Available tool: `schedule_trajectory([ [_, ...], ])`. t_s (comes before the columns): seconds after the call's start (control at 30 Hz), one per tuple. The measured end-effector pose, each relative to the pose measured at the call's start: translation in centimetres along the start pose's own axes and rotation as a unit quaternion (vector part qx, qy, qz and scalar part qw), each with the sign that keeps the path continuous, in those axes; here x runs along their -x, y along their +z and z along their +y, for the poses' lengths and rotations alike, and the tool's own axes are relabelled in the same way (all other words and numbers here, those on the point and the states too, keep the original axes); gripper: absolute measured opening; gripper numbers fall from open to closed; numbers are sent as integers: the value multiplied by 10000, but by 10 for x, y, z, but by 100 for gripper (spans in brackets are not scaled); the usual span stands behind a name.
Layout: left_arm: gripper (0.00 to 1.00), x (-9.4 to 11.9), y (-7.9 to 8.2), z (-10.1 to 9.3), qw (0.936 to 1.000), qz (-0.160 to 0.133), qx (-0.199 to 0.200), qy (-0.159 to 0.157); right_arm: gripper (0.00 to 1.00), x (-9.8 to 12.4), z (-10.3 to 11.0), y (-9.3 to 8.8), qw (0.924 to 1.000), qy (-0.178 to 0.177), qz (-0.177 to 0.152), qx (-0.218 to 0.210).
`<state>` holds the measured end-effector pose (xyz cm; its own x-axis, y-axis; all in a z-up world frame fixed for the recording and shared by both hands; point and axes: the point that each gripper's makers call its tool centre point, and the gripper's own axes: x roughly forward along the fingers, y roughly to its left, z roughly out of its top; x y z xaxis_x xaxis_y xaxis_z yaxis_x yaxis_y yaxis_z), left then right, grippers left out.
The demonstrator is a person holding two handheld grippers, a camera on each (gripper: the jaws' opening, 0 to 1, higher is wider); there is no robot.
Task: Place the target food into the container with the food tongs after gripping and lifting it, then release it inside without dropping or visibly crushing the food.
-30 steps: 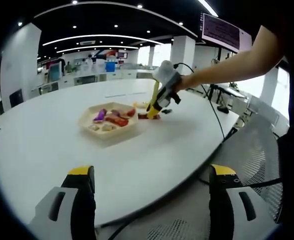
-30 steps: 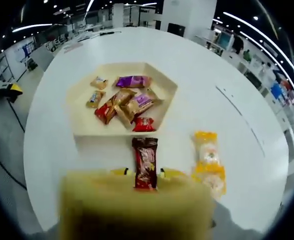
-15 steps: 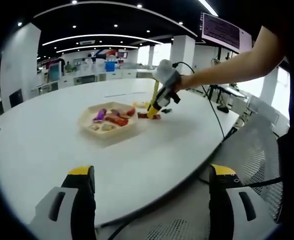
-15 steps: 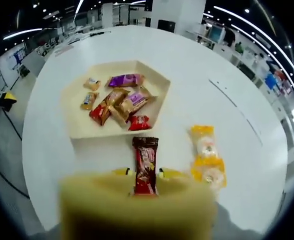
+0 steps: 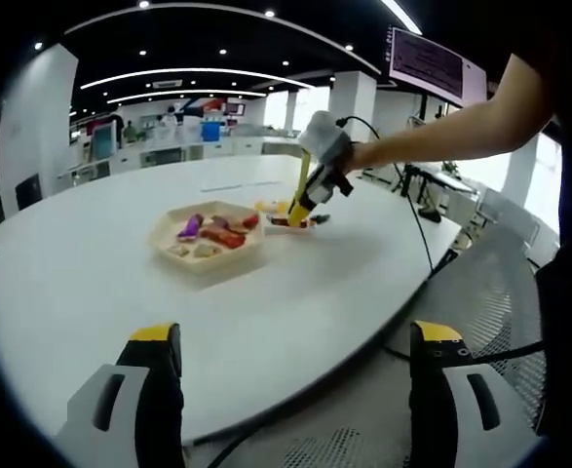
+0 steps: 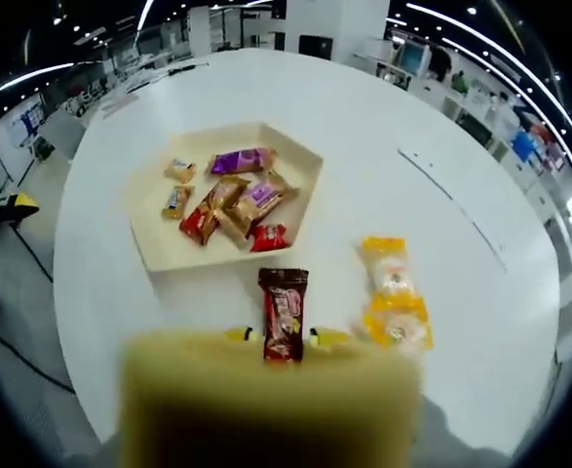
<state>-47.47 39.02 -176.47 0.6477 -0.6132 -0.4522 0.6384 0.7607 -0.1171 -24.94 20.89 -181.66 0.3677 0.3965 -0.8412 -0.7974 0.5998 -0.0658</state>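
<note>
Yellow plastic food tongs (image 6: 284, 338), worked by the right gripper (image 5: 317, 185), are pinched on the near end of a dark red wrapped snack bar (image 6: 284, 312), which hangs just short of the cream hexagonal tray (image 6: 159, 255) of wrapped sweets on the white round table (image 6: 363, 136). Beside it lie yellow wrapped cakes (image 6: 393, 297). This looks like the carry; next, ease forward over the tray and loosen the tongs. The left gripper (image 5: 290, 390) hangs spread apart near the table edge.

Tray (image 6: 159, 255) on the table (image 6: 461, 117), wrapped snacks (image 6: 232, 200) inside it, one bar (image 6: 284, 312) between the tongs (image 6: 278, 337) just before the tray, two packets (image 6: 393, 292) on the table to its right
</note>
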Motion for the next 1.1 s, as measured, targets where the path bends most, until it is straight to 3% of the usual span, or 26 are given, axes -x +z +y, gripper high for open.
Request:
schedule_trajectory([
  [0.27,93,0,1,0,10000,-25,-92,8,22,31,-2,26,9997,-146,-171,40],
  [0.5,97,2,4,-5,9997,-151,-28,-166,22,51,2,42,9994,-210,-258,10],
  [0.8,98,3,6,-8,9995,-209,-40,-224,22,58,13,58,9995,-217,-247,9],
  [1.1,98,4,8,-10,9992,-259,-33,-288,23,52,33,95,9992,-85,-367,146],
])
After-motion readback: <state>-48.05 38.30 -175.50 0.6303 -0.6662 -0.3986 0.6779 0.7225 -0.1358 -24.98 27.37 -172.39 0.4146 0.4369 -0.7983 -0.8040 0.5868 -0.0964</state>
